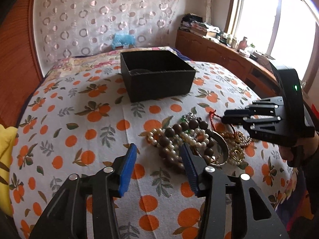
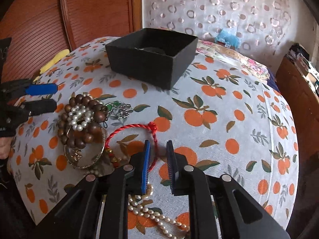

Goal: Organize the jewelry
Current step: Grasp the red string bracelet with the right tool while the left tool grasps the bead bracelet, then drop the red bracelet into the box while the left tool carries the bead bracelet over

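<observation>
A heap of jewelry (image 1: 191, 137) lies on the orange-print cloth: brown wooden beads (image 2: 79, 119), white pearl strands (image 2: 79, 117), a metal bangle (image 2: 85, 155), a green pendant (image 2: 114, 106) and a red cord bracelet (image 2: 131, 128). A black open box (image 1: 157, 73) stands beyond it; it also shows in the right wrist view (image 2: 151, 57). My left gripper (image 1: 158, 149) is open, just left of the heap. My right gripper (image 2: 158, 145) is open with the red cord between its pads, above a pearl strand (image 2: 157, 219). It appears in the left wrist view (image 1: 225, 117) at the heap's right.
The cloth covers a bed (image 1: 79, 119) with a wooden headboard (image 1: 18, 59) to the left. A yellow pillow (image 1: 6, 155) lies at the left edge. A wooden sideboard (image 1: 219, 51) with clutter runs under the window. A patterned curtain (image 1: 99, 16) hangs behind.
</observation>
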`<state>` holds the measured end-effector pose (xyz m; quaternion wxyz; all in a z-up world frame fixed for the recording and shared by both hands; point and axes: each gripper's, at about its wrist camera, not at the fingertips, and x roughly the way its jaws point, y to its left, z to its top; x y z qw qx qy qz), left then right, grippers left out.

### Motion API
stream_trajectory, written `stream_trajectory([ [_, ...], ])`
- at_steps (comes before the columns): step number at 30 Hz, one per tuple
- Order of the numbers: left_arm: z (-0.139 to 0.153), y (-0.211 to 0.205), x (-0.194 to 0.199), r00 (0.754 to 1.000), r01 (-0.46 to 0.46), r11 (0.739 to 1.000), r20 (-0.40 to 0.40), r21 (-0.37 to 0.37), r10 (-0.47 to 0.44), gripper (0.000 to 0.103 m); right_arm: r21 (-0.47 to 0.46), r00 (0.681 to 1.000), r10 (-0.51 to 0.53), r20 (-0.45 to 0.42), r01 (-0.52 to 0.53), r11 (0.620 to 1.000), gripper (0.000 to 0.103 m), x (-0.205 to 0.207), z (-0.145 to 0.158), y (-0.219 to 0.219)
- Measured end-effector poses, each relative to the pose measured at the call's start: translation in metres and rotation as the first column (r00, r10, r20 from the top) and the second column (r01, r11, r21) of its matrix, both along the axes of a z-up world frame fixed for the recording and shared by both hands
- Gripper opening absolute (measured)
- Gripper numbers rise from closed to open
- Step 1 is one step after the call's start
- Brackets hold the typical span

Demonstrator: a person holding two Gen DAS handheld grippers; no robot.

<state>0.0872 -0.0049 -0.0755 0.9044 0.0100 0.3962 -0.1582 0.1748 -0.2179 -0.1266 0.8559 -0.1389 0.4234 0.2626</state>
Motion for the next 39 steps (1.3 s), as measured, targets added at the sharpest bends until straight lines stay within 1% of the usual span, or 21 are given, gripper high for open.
stream_trajectory([
  [3,-0.005,-0.002,0.003,1.000,0.000,1.000,-0.020,-0.001,0.000,0.037,-0.009,1.000,-0.008,0.008,0.008,1.000,0.012,0.001,0.000,-0.002],
  [6,-0.010,-0.004,0.009,0.999,0.010,1.000,-0.046,-0.016,-0.011,0.036,-0.006,1.000,-0.008,0.024,0.008,1.000,0.010,-0.001,0.000,-0.002],
  [9,-0.013,-0.007,0.017,0.998,0.008,1.000,-0.065,-0.015,-0.009,0.036,-0.011,0.998,0.005,0.056,-0.005,1.000,0.010,-0.004,-0.001,-0.001],
  [12,-0.016,-0.009,0.023,0.996,0.015,1.000,-0.083,-0.020,-0.017,0.035,0.013,0.999,0.004,0.048,-0.005,1.000,0.010,-0.003,-0.002,-0.004],
  [13,-0.017,-0.010,0.026,0.996,0.016,1.000,-0.091,-0.021,-0.018,0.033,0.011,0.999,0.004,0.050,-0.005,1.000,0.010,-0.004,-0.002,-0.004],
  [15,-0.020,-0.009,0.027,0.995,0.019,0.999,-0.099,-0.039,-0.023,0.016,0.004,0.998,0.005,0.056,-0.005,1.000,0.010,-0.004,-0.002,-0.004],
  [16,-0.019,-0.008,0.027,0.995,0.024,0.998,-0.099,-0.051,-0.029,0.012,0.001,0.998,0.005,0.059,-0.005,1.000,0.010,-0.004,-0.002,-0.004],
  [21,-0.002,-0.011,0.014,0.999,0.028,0.999,-0.023,-0.041,-0.029,0.012,0.001,0.998,0.004,0.060,-0.004,1.000,0.010,-0.004,-0.003,-0.004],
  [28,0.039,-0.014,-0.007,0.995,0.049,0.997,0.091,-0.058,-0.043,0.012,0.001,0.998,0.004,0.060,-0.004,1.000,0.010,-0.004,-0.003,-0.004],
  [31,0.051,-0.015,-0.010,0.992,0.057,0.996,0.119,-0.067,-0.049,0.012,0.006,0.998,0.004,0.056,-0.005,1.000,0.010,-0.005,-0.003,-0.004],
  [32,0.056,-0.016,-0.012,0.990,0.060,0.996,0.132,-0.067,-0.051,0.012,0.005,0.998,0.005,0.057,-0.005,1.000,0.008,-0.005,-0.003,-0.003],
  [33,0.059,-0.016,-0.012,0.989,0.062,0.996,0.140,-0.065,-0.053,0.012,0.007,0.998,0.006,0.055,-0.006,1.000,0.004,-0.005,-0.003,-0.003],
  [37,0.071,-0.015,-0.012,0.985,0.061,0.997,0.168,-0.052,-0.051,0.012,0.001,0.999,0.003,0.052,-0.003,1.000,0.003,-0.004,-0.001,-0.001],
  [39,0.075,-0.013,-0.011,0.983,0.054,0.997,0.179,-0.046,-0.045,0.012,0.002,0.998,0.005,0.065,-0.005,1.000,0.003,-0.005,0.002,0.000],
])
